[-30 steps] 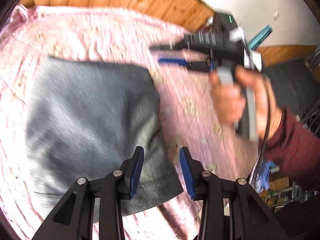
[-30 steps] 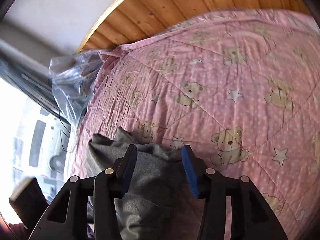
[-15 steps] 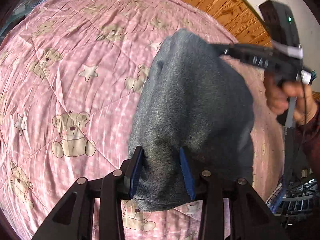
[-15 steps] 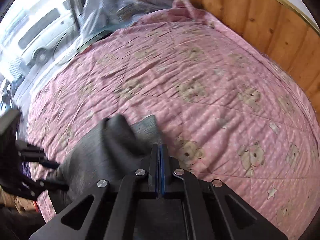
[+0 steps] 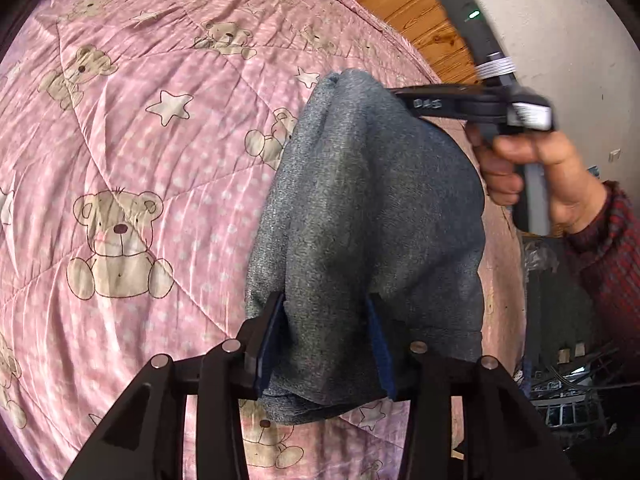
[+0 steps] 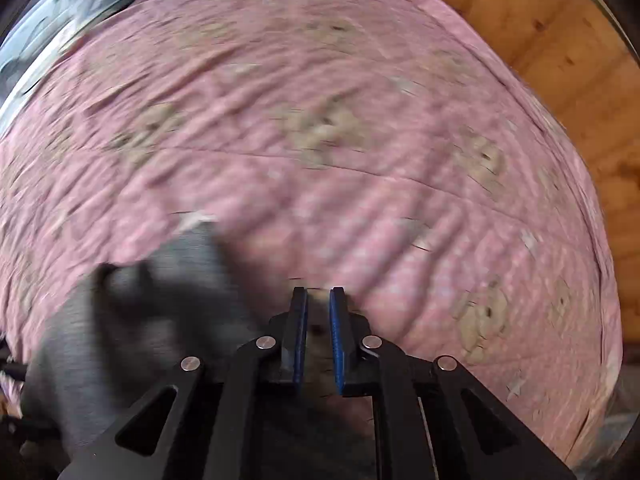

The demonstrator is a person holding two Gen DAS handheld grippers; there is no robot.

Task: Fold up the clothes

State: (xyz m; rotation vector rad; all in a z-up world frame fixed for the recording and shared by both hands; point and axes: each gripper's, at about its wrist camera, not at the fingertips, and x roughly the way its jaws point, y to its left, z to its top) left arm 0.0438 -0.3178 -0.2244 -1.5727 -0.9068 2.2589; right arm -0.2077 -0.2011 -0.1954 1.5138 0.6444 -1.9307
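While the pink teddy-bear quilt [image 5: 120,140] fills the whole left side of the left wrist view, bears and stars can be made out on its stitched, wrinkled surface. Further in, at bottom centre, the left gripper [image 5: 326,308] is seen with its fingers spread wide. The grey garment [image 5: 360,208] is bunched between them, and both blue pads [image 5: 269,344] are touched by the cloth. No squeeze is shown there; the fingers are released. From that point the garment is carried up and away, raised above the quilt, and its lower edge is left hanging below the fingers. At its top right corner the cloth is met by the tip of the right gripper [image 5: 408,100], but the contact itself is hidden behind the fabric. That tool is held by a hand [image 5: 528,176] wrapped round the handle, with a dark red sleeve [image 5: 608,248] at the far right. Wood panelling [image 5: 408,4] is seen behind the bed.

In the right wrist view everything is heavily blurred. At lower left the grey garment is seen as a dark mass lying over the quilt, just beside the fingers. At centre the right gripper's blue pads are parted by a narrow gap, and only pale blurred quilt is seen between them, no cloth. To the right, quilt is followed by wood panelling.
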